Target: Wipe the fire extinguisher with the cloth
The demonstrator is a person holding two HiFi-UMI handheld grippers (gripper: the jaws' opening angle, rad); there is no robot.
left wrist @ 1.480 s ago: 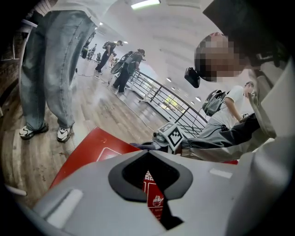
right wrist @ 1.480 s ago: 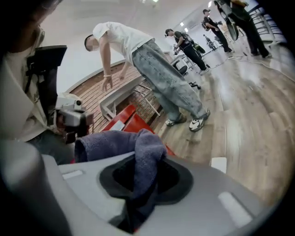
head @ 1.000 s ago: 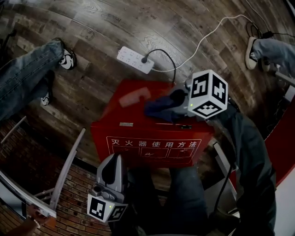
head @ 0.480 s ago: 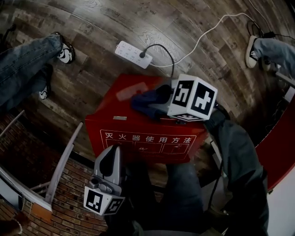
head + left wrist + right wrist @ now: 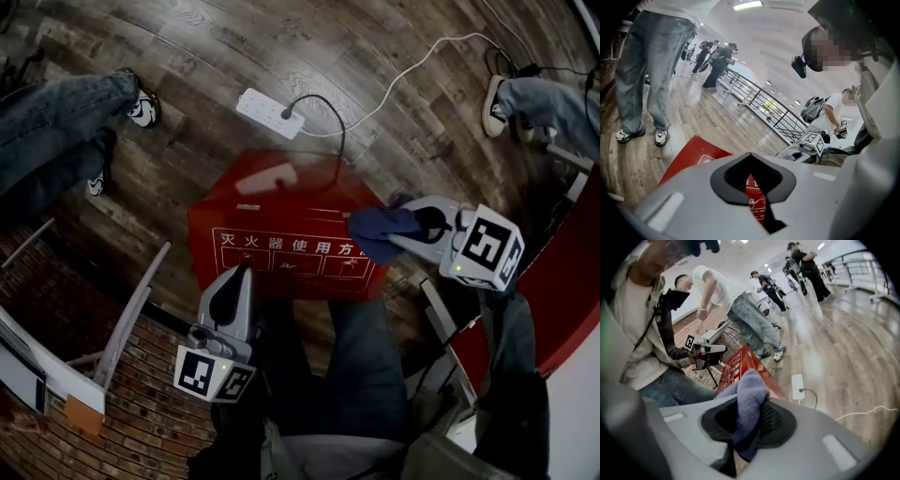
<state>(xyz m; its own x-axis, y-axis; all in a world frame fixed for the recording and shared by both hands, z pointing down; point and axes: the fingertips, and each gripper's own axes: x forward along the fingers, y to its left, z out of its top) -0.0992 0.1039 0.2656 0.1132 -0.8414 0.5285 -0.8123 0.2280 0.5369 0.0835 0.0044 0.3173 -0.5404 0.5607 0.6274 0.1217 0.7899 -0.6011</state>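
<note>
As we look down in the head view, the red fire extinguisher box (image 5: 281, 211) sits on the wooden floor (image 5: 187, 56). The right gripper (image 5: 417, 228) reaches in from the right, jaws clenched on the blue cloth (image 5: 375, 234) at the box's near right corner; we cannot tell whether the cloth touches the box. The left gripper (image 5: 242, 281) points at the printed front, just short of it.

Left gripper view: jaws drawn together on nothing, red box beyond.

Right gripper view: cloth bunched between the jaws, box behind it.
</note>
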